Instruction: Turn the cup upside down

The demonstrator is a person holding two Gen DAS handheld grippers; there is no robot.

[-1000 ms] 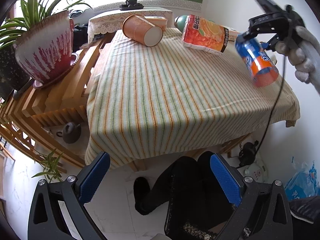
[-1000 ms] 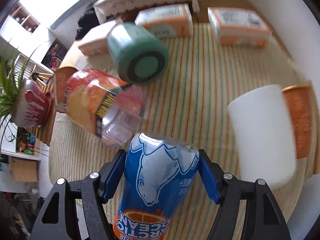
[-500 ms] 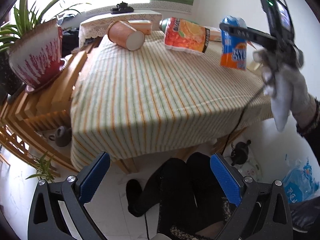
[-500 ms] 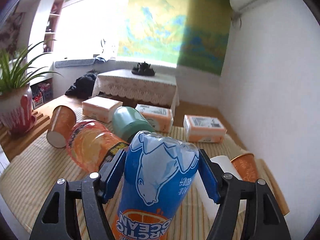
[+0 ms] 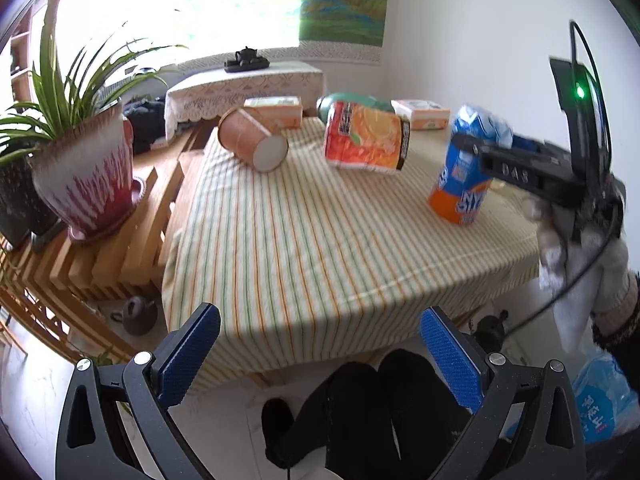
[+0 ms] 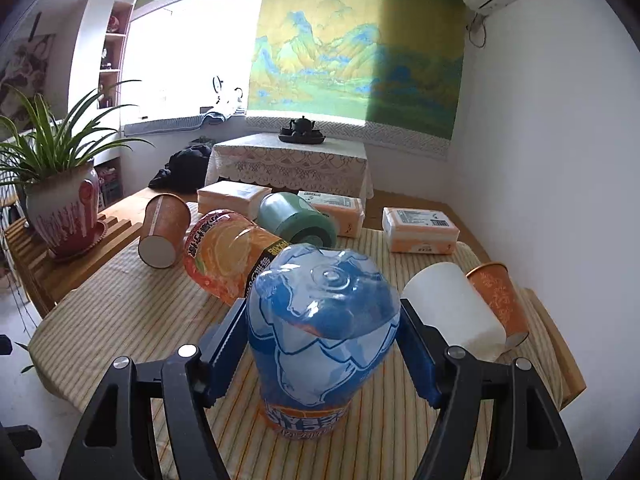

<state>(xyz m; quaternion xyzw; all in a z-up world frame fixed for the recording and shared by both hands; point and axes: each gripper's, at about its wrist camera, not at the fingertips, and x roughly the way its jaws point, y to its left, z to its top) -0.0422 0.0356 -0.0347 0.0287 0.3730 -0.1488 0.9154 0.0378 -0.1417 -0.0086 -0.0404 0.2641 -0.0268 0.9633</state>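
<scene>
My right gripper [image 6: 322,350] is shut on a blue and orange plastic cup [image 6: 320,332]. The cup is upside down, its base up and its mouth at or just above the striped tablecloth [image 6: 132,320]. In the left wrist view the same cup [image 5: 466,168] hangs tilted in the right gripper [image 5: 492,152] at the table's right side. My left gripper [image 5: 316,360] is open and empty, low in front of the table's near edge.
On the table lie an orange paper cup [image 6: 164,230], an orange-print plastic cup [image 6: 228,256], a green cup [image 6: 296,222], a white cup [image 6: 452,308] nested in an orange cup [image 6: 498,292], and tissue packs [image 6: 420,230]. A potted plant [image 5: 80,168] stands on a wooden rack at left.
The right gripper has turned the cup from base-forward to upside down and lowered it toward the tablecloth. The left gripper stays open and has shifted only slightly.
</scene>
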